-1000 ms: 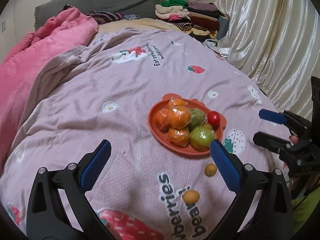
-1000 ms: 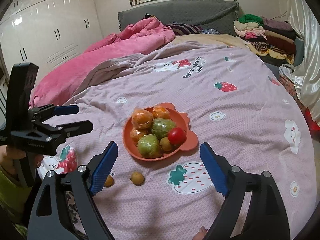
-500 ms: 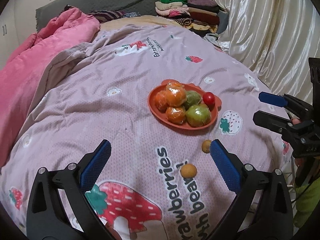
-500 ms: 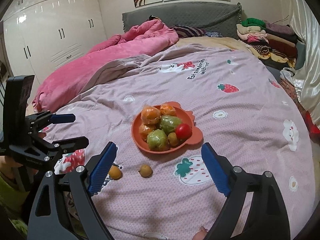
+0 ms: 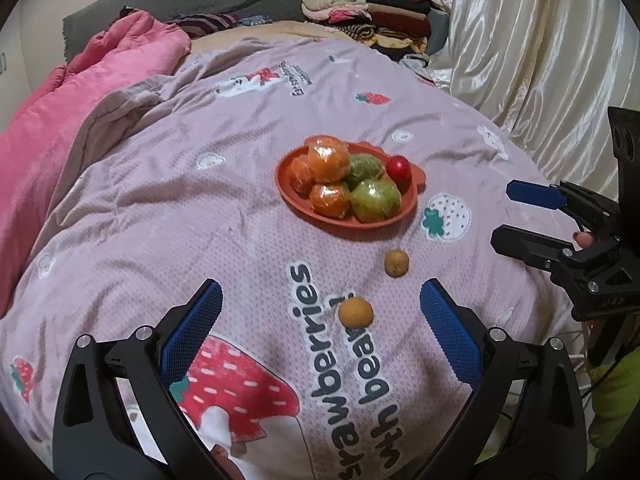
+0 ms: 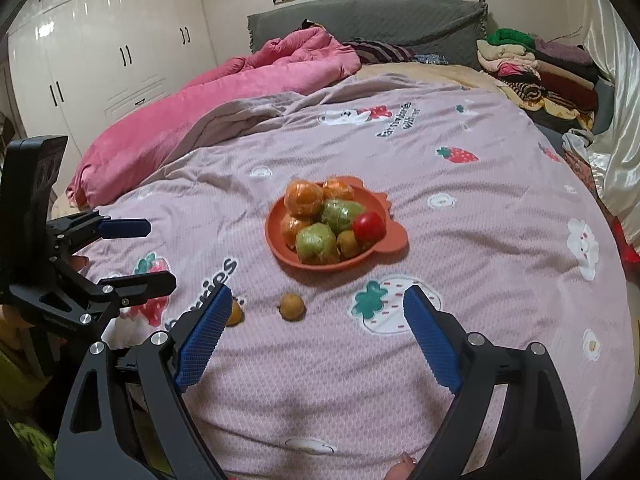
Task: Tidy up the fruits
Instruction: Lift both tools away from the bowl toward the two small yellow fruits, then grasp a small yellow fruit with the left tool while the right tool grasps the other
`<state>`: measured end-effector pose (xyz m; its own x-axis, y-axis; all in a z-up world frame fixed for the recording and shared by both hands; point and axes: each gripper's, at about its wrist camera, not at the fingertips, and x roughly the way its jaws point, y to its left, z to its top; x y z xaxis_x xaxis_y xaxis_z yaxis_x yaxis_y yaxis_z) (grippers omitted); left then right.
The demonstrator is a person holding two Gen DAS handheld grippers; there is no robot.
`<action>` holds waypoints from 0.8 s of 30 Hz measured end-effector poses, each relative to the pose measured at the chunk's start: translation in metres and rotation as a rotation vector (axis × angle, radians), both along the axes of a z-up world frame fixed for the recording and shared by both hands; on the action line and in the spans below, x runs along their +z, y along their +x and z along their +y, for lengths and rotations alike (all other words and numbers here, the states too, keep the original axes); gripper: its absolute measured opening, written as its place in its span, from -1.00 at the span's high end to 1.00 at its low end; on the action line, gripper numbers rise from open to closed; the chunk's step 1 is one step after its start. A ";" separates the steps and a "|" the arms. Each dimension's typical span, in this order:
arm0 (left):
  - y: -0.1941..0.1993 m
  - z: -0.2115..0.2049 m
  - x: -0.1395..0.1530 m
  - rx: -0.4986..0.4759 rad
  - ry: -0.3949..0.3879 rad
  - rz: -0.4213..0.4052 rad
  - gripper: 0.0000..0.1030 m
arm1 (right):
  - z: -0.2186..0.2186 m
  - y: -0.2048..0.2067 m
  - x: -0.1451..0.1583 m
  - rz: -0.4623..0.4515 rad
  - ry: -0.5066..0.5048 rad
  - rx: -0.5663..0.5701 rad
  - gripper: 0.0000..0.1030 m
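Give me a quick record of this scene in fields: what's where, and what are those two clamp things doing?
surface: pink strawberry-print bedspread
dish: orange plastic plate, on the bedspread
on plate: wrapped orange fruits, wrapped green fruits, small red tomato
loose: two small round brown fruits, on the bedspread near the plate
left gripper: open, holding nothing
right gripper: open, holding nothing

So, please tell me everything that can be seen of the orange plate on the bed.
The orange plate is a shallow dish, matte like plastic or silicone, with small ear-like bumps on its rim. It lies flat on the pink printed blanket. It holds wrapped oranges, wrapped green fruits, a red tomato and a small brown fruit. No tongs touch it.
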<state>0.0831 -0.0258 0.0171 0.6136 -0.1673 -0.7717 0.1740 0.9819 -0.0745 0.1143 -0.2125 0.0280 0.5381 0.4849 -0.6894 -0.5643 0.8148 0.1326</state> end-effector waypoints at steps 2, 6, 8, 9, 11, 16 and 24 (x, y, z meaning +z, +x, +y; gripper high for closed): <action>-0.002 -0.002 -0.005 -0.005 -0.007 0.011 -0.81 | 0.000 -0.001 -0.004 0.007 -0.009 0.005 -0.69; -0.005 -0.007 -0.018 -0.025 -0.008 0.040 -0.80 | 0.003 -0.001 -0.012 0.019 -0.023 0.017 -0.69; -0.006 -0.008 -0.025 -0.031 -0.009 0.059 -0.63 | 0.004 0.000 -0.017 0.027 -0.030 0.025 -0.69; -0.006 -0.009 -0.027 -0.038 -0.010 0.066 -0.43 | 0.004 0.001 -0.019 0.031 -0.035 0.027 -0.69; -0.005 -0.012 -0.034 -0.053 -0.020 0.086 -0.23 | 0.006 0.004 -0.023 0.041 -0.036 0.040 -0.68; -0.001 -0.021 -0.045 -0.101 -0.032 0.120 0.20 | 0.016 0.014 -0.040 0.076 -0.068 0.099 -0.24; 0.016 -0.026 -0.066 -0.103 -0.030 0.161 0.42 | 0.044 0.026 -0.065 0.130 -0.072 0.201 0.30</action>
<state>0.0994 -0.0520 -0.0484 0.4614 -0.2474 -0.8520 0.2566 0.9565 -0.1388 0.1402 -0.1682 -0.0372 0.3407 0.5201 -0.7832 -0.6979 0.6981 0.1600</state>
